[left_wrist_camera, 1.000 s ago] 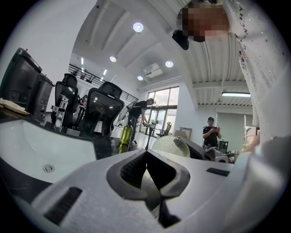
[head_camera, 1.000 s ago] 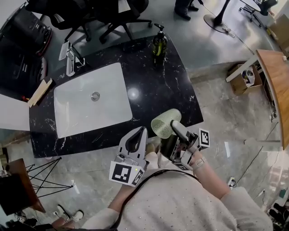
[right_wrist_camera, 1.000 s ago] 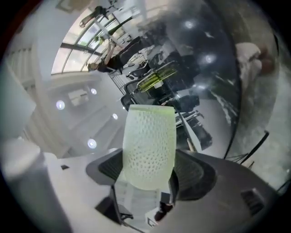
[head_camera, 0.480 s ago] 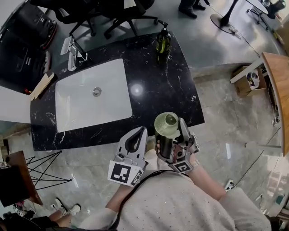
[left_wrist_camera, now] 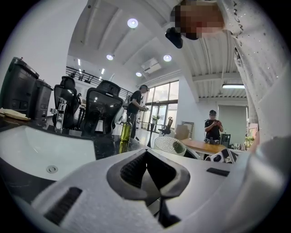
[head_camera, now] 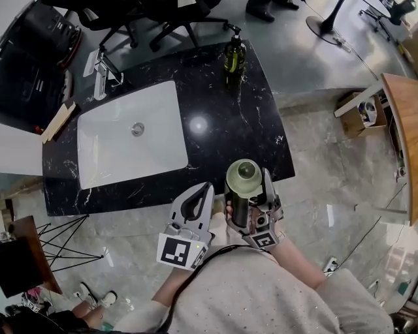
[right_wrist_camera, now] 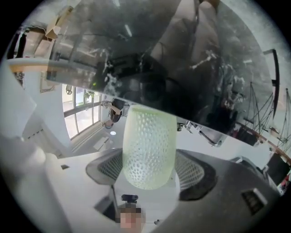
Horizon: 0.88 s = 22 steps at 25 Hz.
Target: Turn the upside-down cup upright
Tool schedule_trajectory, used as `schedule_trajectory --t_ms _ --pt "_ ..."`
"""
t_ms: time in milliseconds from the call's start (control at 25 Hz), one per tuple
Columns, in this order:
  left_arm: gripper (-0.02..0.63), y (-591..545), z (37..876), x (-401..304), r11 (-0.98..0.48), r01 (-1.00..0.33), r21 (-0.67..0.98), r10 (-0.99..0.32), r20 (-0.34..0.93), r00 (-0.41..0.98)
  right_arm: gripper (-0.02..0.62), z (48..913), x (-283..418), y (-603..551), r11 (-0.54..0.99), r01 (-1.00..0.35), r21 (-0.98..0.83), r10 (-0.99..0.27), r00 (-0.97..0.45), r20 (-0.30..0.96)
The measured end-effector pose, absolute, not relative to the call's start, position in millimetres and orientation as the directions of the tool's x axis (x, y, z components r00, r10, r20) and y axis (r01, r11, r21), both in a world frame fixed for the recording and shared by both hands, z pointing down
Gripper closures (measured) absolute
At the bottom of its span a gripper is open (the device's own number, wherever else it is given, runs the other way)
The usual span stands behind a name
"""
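A pale green perforated cup point(head_camera: 243, 175) is held in the air just in front of the counter's near edge, its open mouth turned up toward the head camera. My right gripper point(head_camera: 247, 184) is shut on it, one jaw against each side. In the right gripper view the cup point(right_wrist_camera: 149, 148) stands between the ribbed pads point(right_wrist_camera: 111, 167), rounded base nearest the camera, with the right gripper point(right_wrist_camera: 149, 169) clamped low on it. My left gripper point(head_camera: 206, 189) hovers beside it on the left, jaws shut and empty. The left gripper point(left_wrist_camera: 146, 153) view catches the cup point(left_wrist_camera: 168, 145) just to its right.
A black marble counter point(head_camera: 225, 124) carries a white sink point(head_camera: 111, 153), a chrome faucet point(head_camera: 98, 70) and a green soap bottle point(head_camera: 232, 57). Office chairs point(head_camera: 163, 19) stand beyond it. A wooden table point(head_camera: 403, 124) and a cardboard box point(head_camera: 359, 111) are at the right.
The right gripper rolled, swinging the cup from lying tilted with its mouth to the left to standing with its mouth up. The left gripper stayed put.
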<state>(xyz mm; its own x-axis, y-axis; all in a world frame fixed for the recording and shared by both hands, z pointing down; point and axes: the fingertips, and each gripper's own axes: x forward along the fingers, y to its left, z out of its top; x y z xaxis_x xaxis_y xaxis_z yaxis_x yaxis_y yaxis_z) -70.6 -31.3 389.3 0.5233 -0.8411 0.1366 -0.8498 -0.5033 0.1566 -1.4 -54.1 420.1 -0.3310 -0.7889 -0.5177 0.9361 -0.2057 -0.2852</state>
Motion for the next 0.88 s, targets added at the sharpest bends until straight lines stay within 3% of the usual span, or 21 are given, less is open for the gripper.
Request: schedule_trajectory --t_ms 600,880 --pt "0.598 -26 388 -79 -0.481 -0.867 0.132 -0.850 0.172 0.498 0.242 421 22 -63 -0.099 0.989 -0.113 -0.787 -0.147 -0.599" --pt "0.598 -22 393 -77 -0.485 -0.864 0.134 -0.843 0.192 0.503 0.242 424 24 -67 -0.069 0.989 -0.134 -0.762 -0.139 -0.633"
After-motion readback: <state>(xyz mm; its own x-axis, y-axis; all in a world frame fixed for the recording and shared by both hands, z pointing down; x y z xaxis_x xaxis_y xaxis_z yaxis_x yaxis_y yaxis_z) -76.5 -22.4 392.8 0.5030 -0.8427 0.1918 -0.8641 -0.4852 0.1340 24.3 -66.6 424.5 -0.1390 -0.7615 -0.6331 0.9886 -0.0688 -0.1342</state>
